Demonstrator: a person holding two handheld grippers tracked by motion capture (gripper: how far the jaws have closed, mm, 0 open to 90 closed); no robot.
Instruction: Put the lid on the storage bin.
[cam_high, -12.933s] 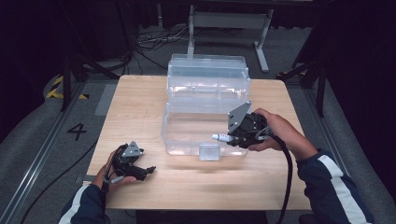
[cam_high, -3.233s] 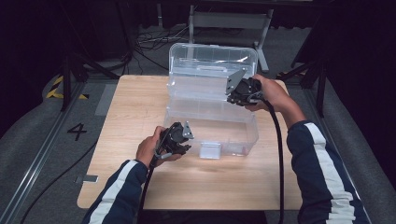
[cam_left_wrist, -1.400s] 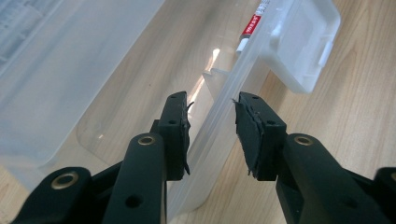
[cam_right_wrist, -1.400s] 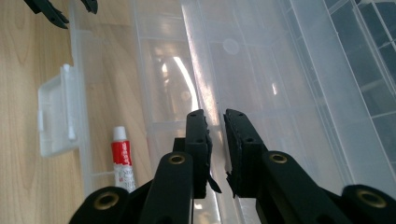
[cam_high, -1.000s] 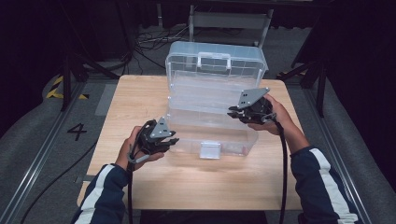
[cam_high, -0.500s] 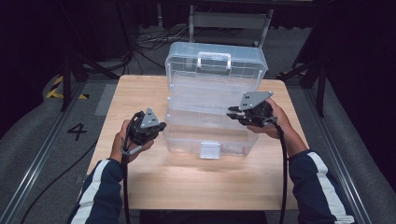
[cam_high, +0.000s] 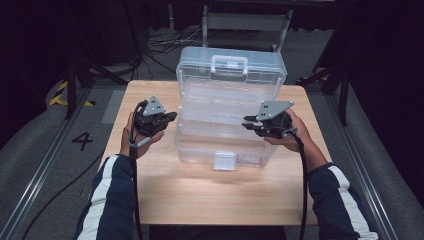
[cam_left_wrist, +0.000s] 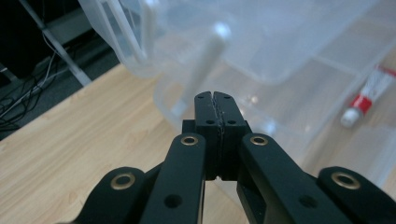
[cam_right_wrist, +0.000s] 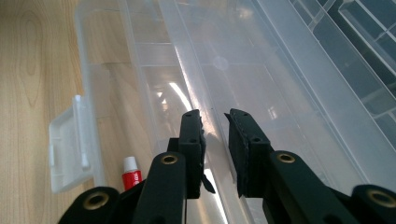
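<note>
On the right side of the clear plastic box, the right gripper has its two black jaws a little apart. Its view shows a thin clear edge of the lifted tray running between them. It looks like the pads pinch that edge, but the plastic is see-through, so it is hard to be sure. On the left side, the left gripper is clenched tight with nothing in it. Its jaws have just been closing, and its view shows the pads pressed flat on each other, just beside the box's rounded corner.

The box sits in the middle of the wooden table. Its lid with the handle stands up at the back, and the white latch hangs at the front. A small white tube with a red band lies inside the bottom part.

The step in hand seems to be opening the box up, with the right hand lifting the tray. Next, the left gripper likely needs to open and grab its own side, so the tray goes up level.
</note>
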